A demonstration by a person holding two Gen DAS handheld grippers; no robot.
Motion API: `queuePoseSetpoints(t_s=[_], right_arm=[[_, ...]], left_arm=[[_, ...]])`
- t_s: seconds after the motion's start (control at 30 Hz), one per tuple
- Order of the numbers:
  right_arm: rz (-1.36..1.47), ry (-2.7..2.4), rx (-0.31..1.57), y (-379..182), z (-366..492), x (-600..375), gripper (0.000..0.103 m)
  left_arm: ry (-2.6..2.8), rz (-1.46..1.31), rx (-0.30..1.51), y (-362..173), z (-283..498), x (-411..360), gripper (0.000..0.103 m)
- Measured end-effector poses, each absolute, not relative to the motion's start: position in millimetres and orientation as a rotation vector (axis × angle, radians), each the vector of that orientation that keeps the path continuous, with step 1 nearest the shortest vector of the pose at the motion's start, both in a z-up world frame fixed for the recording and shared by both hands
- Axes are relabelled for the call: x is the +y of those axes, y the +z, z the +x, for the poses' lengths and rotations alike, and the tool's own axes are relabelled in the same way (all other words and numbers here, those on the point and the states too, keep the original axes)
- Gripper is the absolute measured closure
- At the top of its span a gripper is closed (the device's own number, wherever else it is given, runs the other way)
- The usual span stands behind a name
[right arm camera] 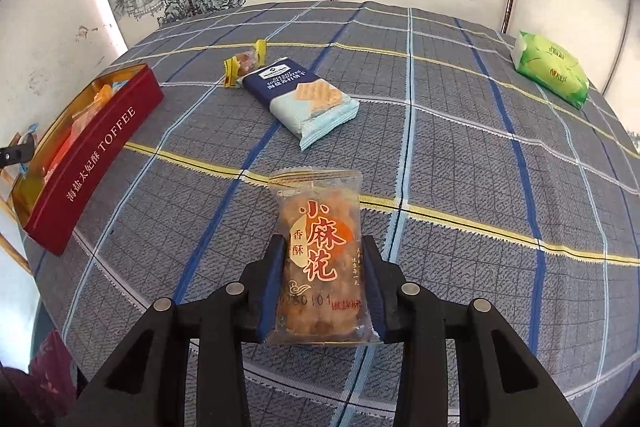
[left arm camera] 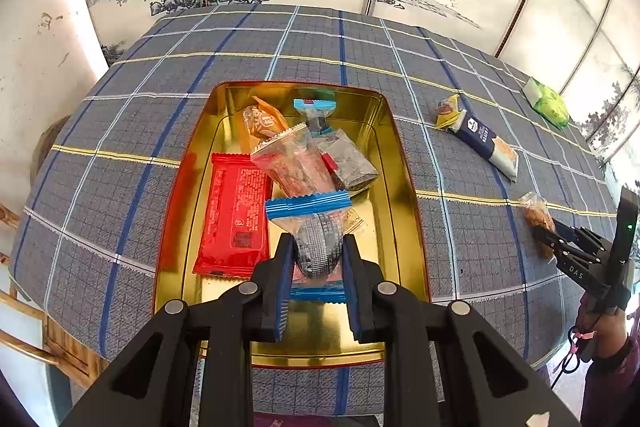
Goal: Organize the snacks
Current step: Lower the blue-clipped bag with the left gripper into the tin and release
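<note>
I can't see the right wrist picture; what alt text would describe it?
The right hand-held gripper is closed on a clear snack packet over a plaid tablecloth. Farther off lie a cracker pack, a yellow candy and a green pack, with a red toffee tin at left.

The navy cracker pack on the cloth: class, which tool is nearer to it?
Right. The right tool, gripping a twist-snack bag, sits just short of the cracker pack; the left tool is over the tin.
</note>
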State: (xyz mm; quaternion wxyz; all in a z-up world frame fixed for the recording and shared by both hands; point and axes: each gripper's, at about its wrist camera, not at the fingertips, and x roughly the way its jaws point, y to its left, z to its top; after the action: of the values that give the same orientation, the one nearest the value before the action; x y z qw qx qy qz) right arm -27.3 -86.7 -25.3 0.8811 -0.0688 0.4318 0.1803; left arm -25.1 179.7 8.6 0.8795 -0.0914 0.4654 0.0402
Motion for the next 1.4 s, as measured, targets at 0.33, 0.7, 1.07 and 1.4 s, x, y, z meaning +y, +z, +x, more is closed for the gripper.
queuePoseSetpoints(t_s=[0.33, 0.7, 1.07, 1.4], right_arm=[[-0.120, 0.375, 0.849, -28, -34, -89, 0.065], [-0.117, 0.374, 0.828, -29, -36, -91, 0.065], [-0.117, 0.374, 0.826, -29, -37, -90, 0.065], [-0.118, 0.372, 0.824, -29, -37, -90, 0.065]], left_arm=[[0.039, -0.170, 0.952, 6, -22, 176, 0.083], [0.015, -0.142, 0.951, 0, -9, 174, 0.083], [-0.006, -0.121, 0.965, -7, 2, 167, 0.083], [-0.019, -0.093, 0.972, -12, 9, 157, 0.082]])
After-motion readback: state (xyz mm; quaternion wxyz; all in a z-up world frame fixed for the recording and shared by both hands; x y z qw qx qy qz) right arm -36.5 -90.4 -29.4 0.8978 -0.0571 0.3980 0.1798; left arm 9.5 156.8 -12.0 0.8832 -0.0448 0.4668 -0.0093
